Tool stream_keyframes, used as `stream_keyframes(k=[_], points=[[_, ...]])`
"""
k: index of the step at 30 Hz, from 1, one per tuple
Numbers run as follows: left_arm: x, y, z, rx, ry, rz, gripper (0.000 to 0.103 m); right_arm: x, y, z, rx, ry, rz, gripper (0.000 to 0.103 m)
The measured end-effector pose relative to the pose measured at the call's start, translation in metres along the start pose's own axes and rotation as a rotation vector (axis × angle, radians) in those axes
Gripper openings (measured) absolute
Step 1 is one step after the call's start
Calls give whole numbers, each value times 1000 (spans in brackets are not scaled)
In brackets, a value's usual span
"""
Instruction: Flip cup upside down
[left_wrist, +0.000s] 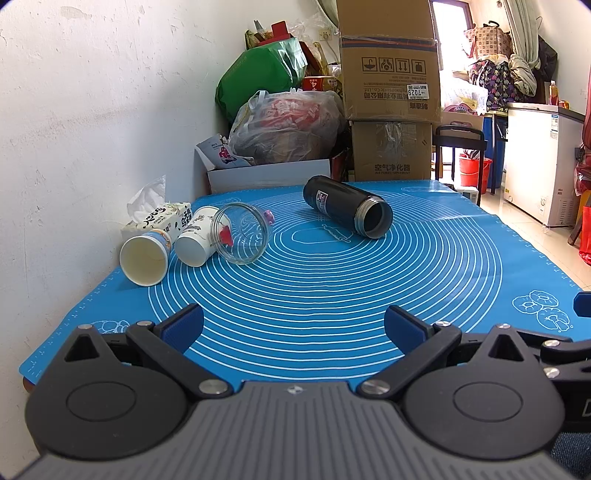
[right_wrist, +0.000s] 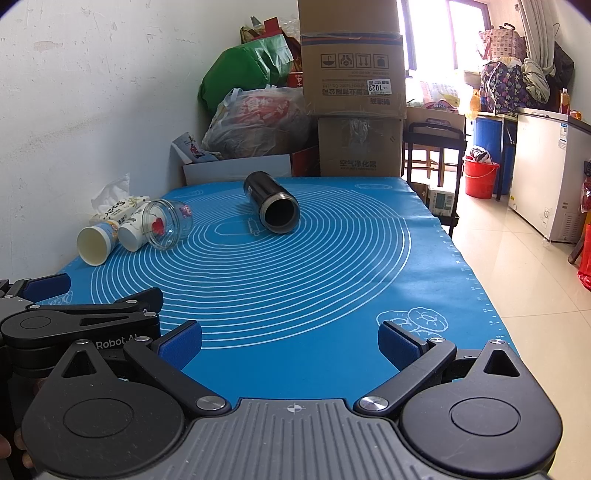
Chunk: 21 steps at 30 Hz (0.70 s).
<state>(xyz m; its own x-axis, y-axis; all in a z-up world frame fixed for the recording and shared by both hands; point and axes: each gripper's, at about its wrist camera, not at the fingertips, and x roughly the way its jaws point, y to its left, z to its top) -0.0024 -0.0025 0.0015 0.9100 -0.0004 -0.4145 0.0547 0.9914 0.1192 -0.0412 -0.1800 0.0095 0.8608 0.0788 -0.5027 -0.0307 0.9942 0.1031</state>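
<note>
Hovering at the near edge of the tabletop, both left tongs and right tongs gaping wide and empty, readying for a grab. Lying sideways far left: paper cup, mouth facing near, waiting for flipping.

Left gripper: jaws spread wide, empty, low over near edge of blue mat.
Right gripper: jaws wide, empty, beside left, same edge.
</note>
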Motion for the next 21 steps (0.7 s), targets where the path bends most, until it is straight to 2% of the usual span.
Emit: stream_keyframes(k=[21], points=[[2,1,0,-3,15,4,102,0,-2,-1,12,-1,-9,103]])
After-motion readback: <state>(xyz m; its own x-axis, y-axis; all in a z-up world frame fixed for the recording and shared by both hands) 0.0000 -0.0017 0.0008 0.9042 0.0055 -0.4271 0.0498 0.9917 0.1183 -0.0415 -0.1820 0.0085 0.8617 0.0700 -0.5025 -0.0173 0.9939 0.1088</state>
